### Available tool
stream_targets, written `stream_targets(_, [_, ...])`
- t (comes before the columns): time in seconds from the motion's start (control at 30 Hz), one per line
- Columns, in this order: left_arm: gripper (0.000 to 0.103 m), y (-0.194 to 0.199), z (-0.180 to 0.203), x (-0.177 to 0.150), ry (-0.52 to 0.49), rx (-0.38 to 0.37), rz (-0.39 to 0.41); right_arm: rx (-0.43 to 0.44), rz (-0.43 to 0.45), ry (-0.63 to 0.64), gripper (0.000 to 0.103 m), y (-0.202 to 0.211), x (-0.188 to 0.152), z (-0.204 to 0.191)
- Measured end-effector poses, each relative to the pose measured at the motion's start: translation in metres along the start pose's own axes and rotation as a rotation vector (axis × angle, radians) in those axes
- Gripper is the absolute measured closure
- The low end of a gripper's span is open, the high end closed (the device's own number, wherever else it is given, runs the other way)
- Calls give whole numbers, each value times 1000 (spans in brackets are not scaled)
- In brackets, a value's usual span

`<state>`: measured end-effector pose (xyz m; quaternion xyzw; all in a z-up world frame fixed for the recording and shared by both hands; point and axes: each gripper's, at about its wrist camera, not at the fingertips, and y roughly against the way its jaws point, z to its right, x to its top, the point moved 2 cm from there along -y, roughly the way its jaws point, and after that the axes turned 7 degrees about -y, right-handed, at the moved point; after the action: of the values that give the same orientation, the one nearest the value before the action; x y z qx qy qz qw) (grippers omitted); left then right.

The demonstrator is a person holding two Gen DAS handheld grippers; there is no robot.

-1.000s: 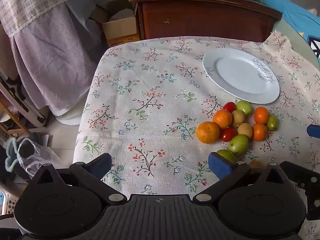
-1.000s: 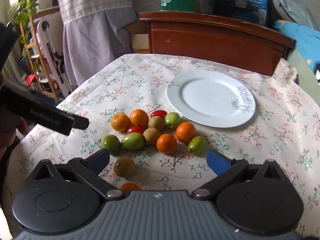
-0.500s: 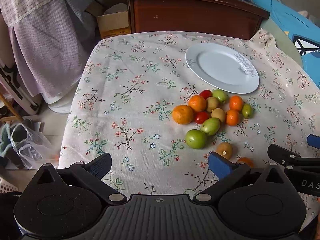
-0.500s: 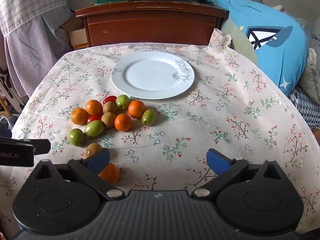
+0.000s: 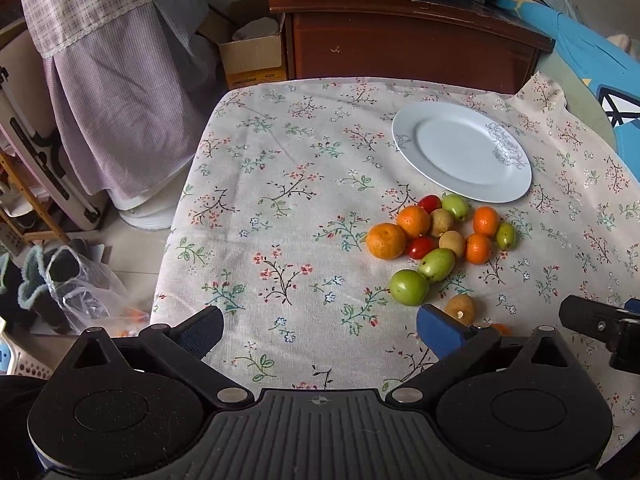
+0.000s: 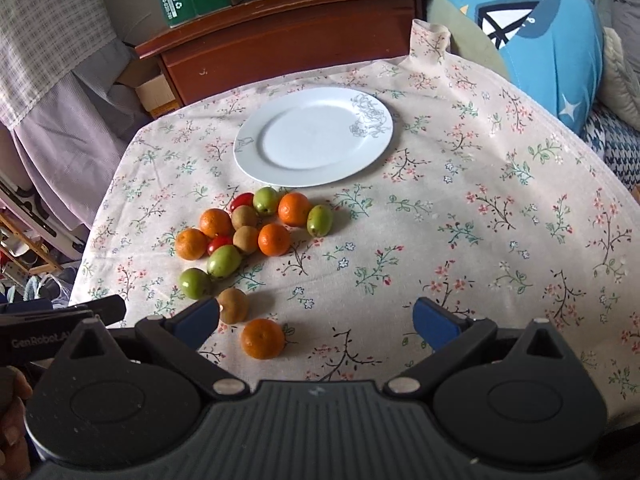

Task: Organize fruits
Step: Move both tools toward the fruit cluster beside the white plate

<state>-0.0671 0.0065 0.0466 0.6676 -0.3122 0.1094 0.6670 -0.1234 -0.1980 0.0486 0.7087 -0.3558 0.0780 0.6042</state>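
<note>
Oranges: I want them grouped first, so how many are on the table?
5. Four sit in the cluster below the plate: far-left, upper-left, middle, upper-right. One lies apart, nearest the right tongs.

Mixed fruits (image 6: 248,236) clustered on cloth, beside white plate (image 6: 316,168)
</note>
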Motion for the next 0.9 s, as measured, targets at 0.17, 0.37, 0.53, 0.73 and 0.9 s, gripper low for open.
stream_targets(0.17, [0,8,3,2,-21,-3,6,51,23,-4,1,23,14,-14])
stream_targets(0.37, [0,15,-1,4,-5,-15,21,108,1,-40,1,34,26,-21])
stream_targets(0.53, [0,14,2,2,-4,-27,33,31,46,11,1,20,18,-10])
stream_targets(0.73, [0,1,7,-1,-32,-11,9,-30,14,51,1,-6,0,-1])
stream_targets(0.9, [0,-14,11,-3,-33,-11,-23,-91,21,56,1,-14,-3,3])
